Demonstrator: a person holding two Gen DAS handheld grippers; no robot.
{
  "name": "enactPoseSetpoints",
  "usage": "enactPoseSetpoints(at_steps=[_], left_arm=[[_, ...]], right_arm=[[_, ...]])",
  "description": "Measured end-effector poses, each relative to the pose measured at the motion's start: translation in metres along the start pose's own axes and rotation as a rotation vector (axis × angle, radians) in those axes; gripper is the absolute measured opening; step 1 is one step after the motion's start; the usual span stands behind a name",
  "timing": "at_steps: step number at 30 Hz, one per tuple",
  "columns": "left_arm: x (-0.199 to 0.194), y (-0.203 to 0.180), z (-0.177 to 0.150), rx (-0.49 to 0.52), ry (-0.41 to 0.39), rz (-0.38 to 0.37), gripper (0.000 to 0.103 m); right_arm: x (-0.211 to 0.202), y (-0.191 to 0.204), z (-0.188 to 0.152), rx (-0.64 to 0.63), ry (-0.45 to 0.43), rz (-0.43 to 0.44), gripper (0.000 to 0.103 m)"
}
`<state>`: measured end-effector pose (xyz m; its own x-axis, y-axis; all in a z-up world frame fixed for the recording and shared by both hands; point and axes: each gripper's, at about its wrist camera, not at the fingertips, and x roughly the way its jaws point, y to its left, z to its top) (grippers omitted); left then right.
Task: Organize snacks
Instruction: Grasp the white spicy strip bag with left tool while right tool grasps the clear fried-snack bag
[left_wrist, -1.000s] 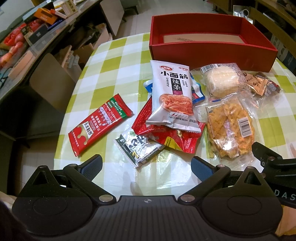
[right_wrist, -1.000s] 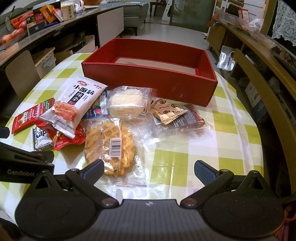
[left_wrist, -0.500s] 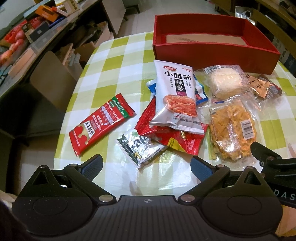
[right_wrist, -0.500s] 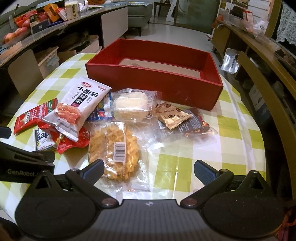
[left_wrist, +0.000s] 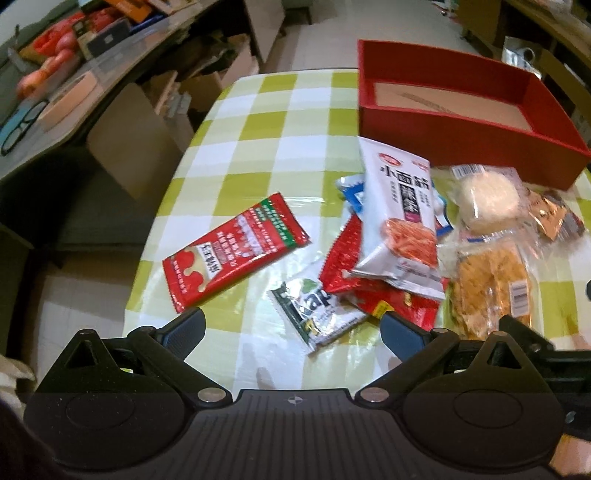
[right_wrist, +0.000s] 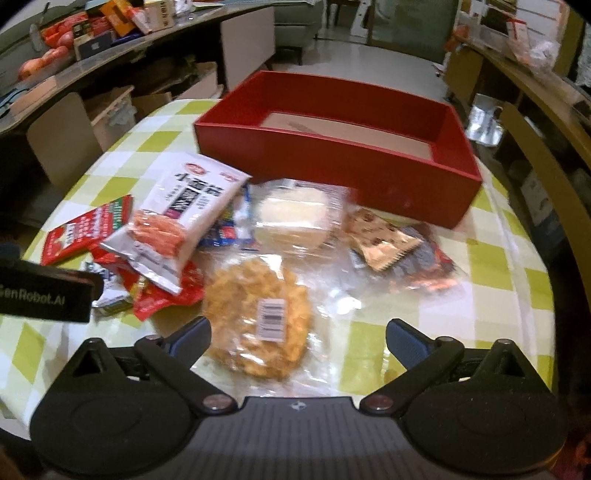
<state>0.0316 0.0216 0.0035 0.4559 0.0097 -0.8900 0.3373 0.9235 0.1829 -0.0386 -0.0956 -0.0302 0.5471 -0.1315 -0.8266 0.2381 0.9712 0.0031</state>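
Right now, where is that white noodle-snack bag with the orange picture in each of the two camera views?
Left wrist view: the white snack bag lies right of centre, on top of the red packets.
Right wrist view: the same bag lies left of centre, tilted.
Shared landmark: the red box on the table just behind it in both views.

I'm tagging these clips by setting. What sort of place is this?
Most likely a lived-in home dining area. A table with a green-checked plastic cloth holds snack packets and a red box, a cluttered counter with fruit runs alongside, and cardboard boxes sit on the floor.
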Motion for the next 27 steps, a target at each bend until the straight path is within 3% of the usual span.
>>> enactPoseSetpoints(at_steps=[5, 7, 17, 21, 27], left_arm=[[-0.004, 0.010, 0.005, -0.035, -0.013, 0.002, 0.102], [-0.003, 0.010, 0.005, -0.032, -0.007, -0.005, 0.102], [0.001, -0.002, 0.017, -0.008, -0.001, -0.030, 0.102], [0.004, -0.018, 0.030, 0.006, 0.002, -0.059, 0.103], [0.036, -0.040, 0.054, 0.013, 0.048, -0.033, 0.103]], right_arm=[[0.014, 0.016, 0.002, -0.035, 0.033, 0.017, 0.094], [0.023, 0.019, 0.004, -0.031, 0.052, 0.021, 0.077], [0.031, 0.014, 0.005, -0.023, 0.055, 0.074, 0.074], [0.019, 0.000, 0.007, 0.022, 0.051, 0.122, 0.052], [0.023, -0.001, 0.009, 0.021, 0.074, 0.137, 0.056]])
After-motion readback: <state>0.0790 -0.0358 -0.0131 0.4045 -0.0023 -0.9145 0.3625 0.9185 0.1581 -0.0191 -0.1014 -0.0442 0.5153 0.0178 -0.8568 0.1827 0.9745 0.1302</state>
